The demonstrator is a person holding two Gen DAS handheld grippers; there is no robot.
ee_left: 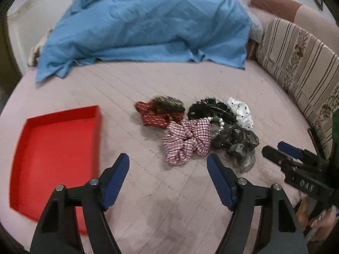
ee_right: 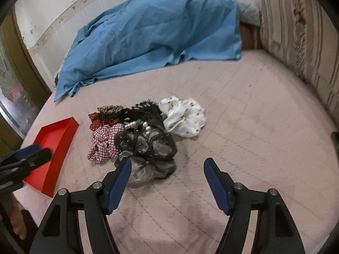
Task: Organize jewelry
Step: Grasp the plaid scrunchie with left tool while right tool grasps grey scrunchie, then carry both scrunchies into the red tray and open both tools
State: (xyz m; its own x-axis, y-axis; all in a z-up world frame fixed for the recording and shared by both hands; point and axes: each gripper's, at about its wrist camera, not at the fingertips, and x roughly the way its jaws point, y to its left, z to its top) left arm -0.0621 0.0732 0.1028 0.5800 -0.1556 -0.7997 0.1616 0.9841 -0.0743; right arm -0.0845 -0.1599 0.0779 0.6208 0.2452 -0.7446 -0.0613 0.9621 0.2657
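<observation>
Pink quilted fabric covers the bed [ee_left: 118, 89], where a heap of hair accessories lies near the middle. A pink checked scrunchie [ee_left: 186, 140] sits at the front of the heap, touching a red patterned scrunchie [ee_left: 154, 115] behind it, a black claw clip [ee_left: 208, 109], a string of pearl beads [ee_left: 220, 122] and a dark sheer scrunchie [ee_left: 237, 141]; a white dotted scrunchie [ee_right: 183, 116] lies at the far right. A red tray [ee_left: 55, 146] rests well to the left, holding nothing. The left claw [ee_left: 168, 165] hovers spread wide just before the checked scrunchie. The right claw [ee_right: 167, 167] is also wide apart, its left finger just beside a grey sheer scrunchie [ee_right: 148, 170]. A blue sheet [ee_left: 144, 25] is bunched at the back.
</observation>
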